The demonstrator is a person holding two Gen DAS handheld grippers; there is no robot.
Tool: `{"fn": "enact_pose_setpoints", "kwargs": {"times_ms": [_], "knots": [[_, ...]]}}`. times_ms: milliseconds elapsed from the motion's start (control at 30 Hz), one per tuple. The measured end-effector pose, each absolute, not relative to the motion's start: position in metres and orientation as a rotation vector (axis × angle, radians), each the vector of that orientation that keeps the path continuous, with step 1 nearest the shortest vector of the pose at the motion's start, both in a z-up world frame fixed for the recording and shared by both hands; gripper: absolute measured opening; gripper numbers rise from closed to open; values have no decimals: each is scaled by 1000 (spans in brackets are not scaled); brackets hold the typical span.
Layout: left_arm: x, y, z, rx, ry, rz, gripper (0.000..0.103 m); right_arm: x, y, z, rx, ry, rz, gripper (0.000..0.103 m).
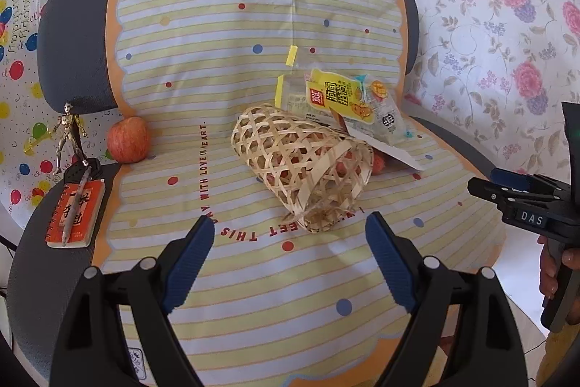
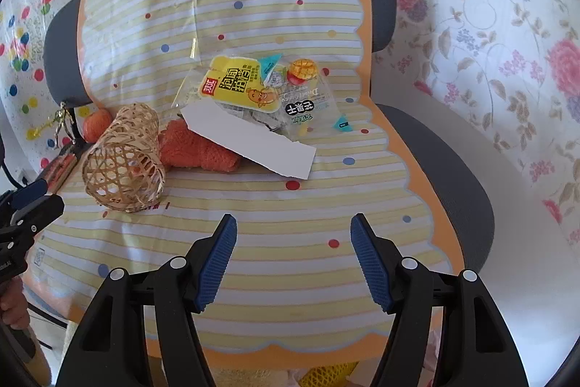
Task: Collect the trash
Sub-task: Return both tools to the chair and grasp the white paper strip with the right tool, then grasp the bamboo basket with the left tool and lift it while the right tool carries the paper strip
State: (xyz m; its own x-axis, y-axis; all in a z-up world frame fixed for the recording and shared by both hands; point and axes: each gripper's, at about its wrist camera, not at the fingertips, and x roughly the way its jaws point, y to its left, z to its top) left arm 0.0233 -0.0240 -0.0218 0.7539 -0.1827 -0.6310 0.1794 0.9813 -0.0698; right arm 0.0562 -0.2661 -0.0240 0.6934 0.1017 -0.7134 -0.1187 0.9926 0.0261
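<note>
Both grippers, left gripper point(image 1: 290, 242) and right gripper point(image 2: 293, 238), were spread, empty; the wrappers point(image 2: 253, 89), judged light, slippery, crushable, were best pinched at an edge.

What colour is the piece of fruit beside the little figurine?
Red with orange-yellow streaks; the apple shows best in the left wrist view.

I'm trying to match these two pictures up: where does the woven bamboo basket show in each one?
Left wrist view: the woven bamboo basket lies on its side at the centre, just beyond the open left gripper.
Right wrist view: the basket lies at the left, far from the open right gripper.
Shared landmark: the yellow snack wrapper, beyond the basket in both.
</note>
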Motion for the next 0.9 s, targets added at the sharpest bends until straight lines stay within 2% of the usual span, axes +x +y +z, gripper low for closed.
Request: {"fn": "enact_pose_setpoints", "kwargs": {"times_ms": [200, 333, 600, 633, 767, 867, 900], "knots": [[34, -30, -21, 4, 660, -245, 79, 97, -251, -45, -159, 823, 179, 64], [41, -32, -16, -5, 650, -249, 79, 125, -241, -58, -230, 843, 203, 53], [58, -30, -20, -24, 671, -241, 79, 159, -215, -79, -347, 857, 242, 47], [58, -30, -20, -24, 673, -241, 79, 160, -211, -78, -368, 842, 244, 43], [55, -29, -21, -27, 684, -242, 79, 149, -207, -67, -360, 747, 240, 12], [51, -26, -16, -30, 676, -242, 79, 132, -222, -43, -211, 701, 273, 1], [50, -26, -13, -31, 674, -240, 79, 124, -231, -34, -132, 696, 281, 1]]}}
